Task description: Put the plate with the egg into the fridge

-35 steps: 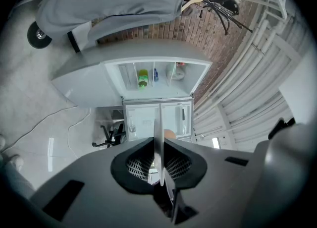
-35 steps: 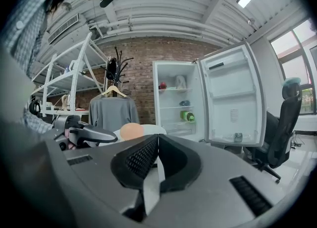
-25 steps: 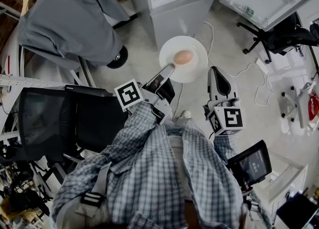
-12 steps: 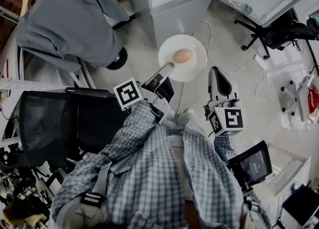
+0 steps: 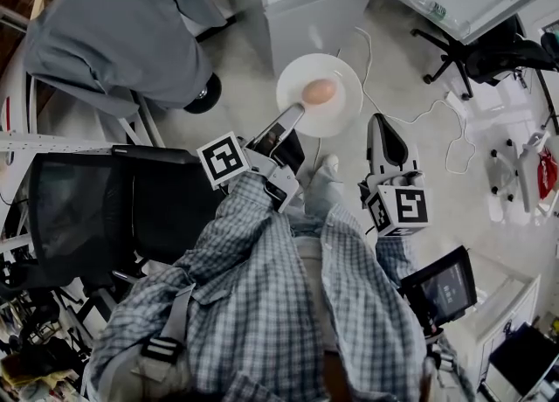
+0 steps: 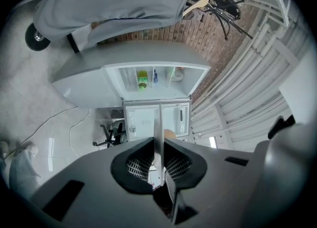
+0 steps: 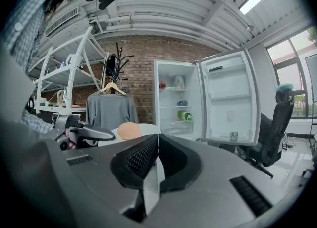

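Plate [image 5: 342, 77] with 1 egg [image 5: 320, 91], rim pinched in left claw [image 5: 294, 113], has crept toward fridge [image 5: 306, 16] at frame top. Right claw [image 5: 378, 122] closed, empty. Carry progressing.

Open fridge [image 7: 171, 76] ahead (door [image 7: 230, 98] swung aside); office chair [image 7: 276, 123] stands right.
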{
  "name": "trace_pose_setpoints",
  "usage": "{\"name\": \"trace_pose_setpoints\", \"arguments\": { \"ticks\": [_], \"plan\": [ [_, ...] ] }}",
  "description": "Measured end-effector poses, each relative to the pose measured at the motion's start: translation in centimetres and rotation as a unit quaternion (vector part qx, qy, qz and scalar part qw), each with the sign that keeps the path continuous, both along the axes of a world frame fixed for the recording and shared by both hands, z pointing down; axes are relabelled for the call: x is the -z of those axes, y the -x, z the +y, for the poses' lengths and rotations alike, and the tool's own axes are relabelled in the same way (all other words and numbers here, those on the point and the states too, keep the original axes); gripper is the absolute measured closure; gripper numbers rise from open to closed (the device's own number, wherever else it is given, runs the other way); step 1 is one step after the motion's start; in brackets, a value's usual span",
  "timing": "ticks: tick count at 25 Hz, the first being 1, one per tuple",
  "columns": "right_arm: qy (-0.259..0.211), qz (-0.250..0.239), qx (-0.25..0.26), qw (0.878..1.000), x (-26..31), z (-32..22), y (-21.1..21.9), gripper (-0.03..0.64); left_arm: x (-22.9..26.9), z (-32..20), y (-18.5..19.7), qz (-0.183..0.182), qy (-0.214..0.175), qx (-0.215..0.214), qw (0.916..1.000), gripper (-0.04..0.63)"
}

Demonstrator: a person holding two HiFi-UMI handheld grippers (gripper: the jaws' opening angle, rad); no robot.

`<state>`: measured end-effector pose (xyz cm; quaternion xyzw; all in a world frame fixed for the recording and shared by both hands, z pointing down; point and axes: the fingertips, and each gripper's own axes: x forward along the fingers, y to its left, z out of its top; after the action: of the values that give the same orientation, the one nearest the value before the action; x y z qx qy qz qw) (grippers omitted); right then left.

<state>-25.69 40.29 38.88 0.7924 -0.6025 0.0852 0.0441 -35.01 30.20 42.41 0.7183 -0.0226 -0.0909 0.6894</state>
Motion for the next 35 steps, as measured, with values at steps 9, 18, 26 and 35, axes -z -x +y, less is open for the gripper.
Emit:
{"name": "trace_pose_setpoints", "arguments": {
  "ticks": [9,18,26,35],
  "plan": [
    [0.001,0.002,0.018,1.0,-0.2,-1.7,-2.4,0.609,-0.4,-1.5,-2.3,-0.007,0.004,0.018,0.9998,0.555],
    [-0.005,-0.008,0.026,1.0,-0.7,-3.5,-7.3,0.609,-0.3,-3.0,-6.7,-0.009,0.003,0.029,0.9995,0.555],
    [0.002,-0.001,0.035,0.999,-0.6,-5.0,-12.5,0.609,0.3,-4.5,-10.8,-0.013,0.006,0.047,0.9988,0.555],
    [-0.003,-0.008,0.059,0.998,-0.4,-6.1,-16.2,0.609,1.1,-5.1,-14.9,-0.011,0.004,0.065,0.9978,0.555]
  ]
}}
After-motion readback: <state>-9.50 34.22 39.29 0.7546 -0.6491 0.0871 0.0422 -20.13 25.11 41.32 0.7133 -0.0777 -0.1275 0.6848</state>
